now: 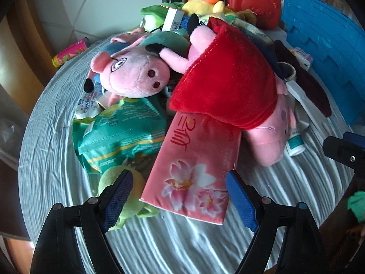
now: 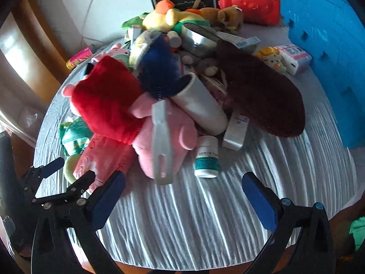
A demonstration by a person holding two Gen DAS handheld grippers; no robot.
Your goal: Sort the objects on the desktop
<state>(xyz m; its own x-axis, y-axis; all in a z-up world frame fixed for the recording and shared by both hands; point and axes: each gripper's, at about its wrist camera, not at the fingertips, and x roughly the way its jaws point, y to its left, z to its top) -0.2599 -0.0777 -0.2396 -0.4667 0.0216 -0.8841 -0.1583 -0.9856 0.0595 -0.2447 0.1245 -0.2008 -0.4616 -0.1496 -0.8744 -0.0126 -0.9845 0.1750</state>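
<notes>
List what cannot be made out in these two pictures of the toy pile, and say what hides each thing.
- Tissue pack, left view: top end under the red-dressed pig.
- Green ball, left view: partly behind the left gripper finger.
- Blue crate, right view: cut by the edge.
- Medicine bottle label, right view: too small.

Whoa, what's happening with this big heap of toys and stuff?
A person is sorting a cluttered table, holding a gripper in each hand. Both are open and hold nothing. The left gripper hovers at the near end of a pink tissue pack, jaws on either side of it. The right gripper hangs back over bare cloth, short of a white medicine bottle.
</notes>
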